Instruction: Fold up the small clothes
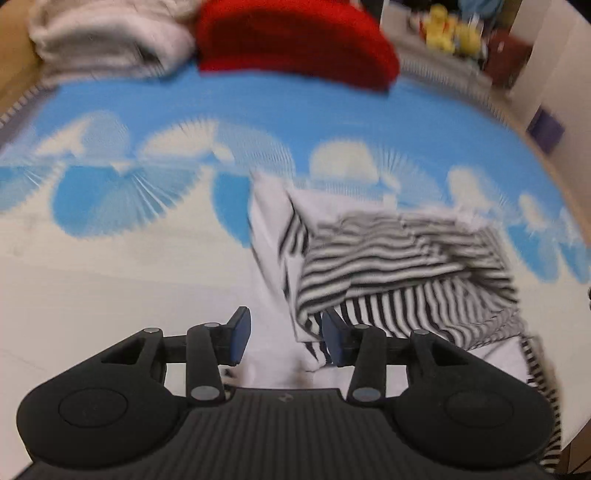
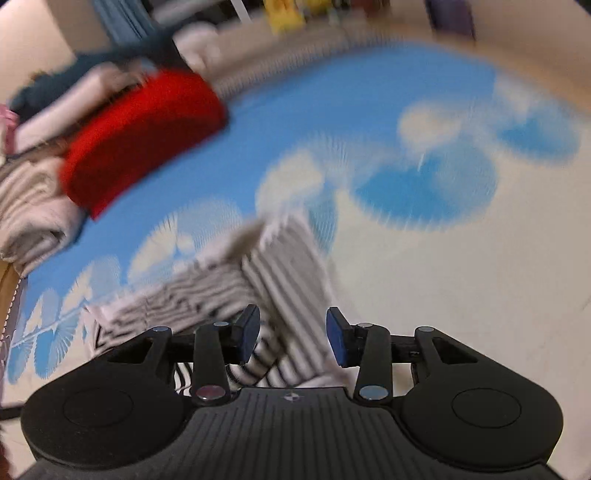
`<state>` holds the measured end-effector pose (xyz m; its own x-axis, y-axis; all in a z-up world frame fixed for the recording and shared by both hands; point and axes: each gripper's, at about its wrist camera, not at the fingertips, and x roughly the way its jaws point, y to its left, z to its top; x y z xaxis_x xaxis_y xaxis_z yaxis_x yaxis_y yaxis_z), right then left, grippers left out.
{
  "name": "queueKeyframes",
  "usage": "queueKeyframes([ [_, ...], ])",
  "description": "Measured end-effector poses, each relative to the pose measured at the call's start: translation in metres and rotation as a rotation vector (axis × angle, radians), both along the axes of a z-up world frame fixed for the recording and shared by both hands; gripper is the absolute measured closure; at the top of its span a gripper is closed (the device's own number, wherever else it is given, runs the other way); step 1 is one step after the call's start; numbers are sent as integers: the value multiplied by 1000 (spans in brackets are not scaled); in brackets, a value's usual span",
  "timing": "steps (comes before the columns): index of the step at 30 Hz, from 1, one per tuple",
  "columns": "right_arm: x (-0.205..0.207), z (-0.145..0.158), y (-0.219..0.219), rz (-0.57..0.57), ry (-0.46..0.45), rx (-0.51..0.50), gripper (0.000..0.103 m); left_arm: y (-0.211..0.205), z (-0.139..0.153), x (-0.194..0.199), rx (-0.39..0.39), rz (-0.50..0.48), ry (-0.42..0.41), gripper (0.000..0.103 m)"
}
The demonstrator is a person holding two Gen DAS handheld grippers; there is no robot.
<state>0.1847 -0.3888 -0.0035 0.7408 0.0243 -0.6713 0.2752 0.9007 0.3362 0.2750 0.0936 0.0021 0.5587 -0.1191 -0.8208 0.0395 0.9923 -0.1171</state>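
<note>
A black-and-white striped garment [image 1: 399, 258] lies bunched and partly folded on the blue-and-white patterned bed cover [image 1: 110, 277], with its plain white side showing at the left. My left gripper [image 1: 286, 338] hovers over the garment's near left edge; its blue pads stand apart and pinch nothing. In the right wrist view the same striped garment [image 2: 229, 288] lies on the cover [image 2: 443, 277] just ahead of and beneath my right gripper [image 2: 293, 338]. Its jaws are also apart, and the cloth seen in the gap lies below them. Both views are blurred.
A folded red garment [image 1: 295, 40] [image 2: 144, 136] and a folded cream one [image 1: 107, 40] [image 2: 33, 206] sit at the far side of the bed. Yellow plush toys [image 1: 447, 29] stand beyond it. A wooden edge [image 1: 14, 66] borders the bed at the left.
</note>
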Motion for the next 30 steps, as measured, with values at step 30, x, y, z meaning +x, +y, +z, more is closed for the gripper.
queueKeyframes([
  [30,-152,-99,2,-1,304,39,46,34,-102,-172,-87,159,211,44],
])
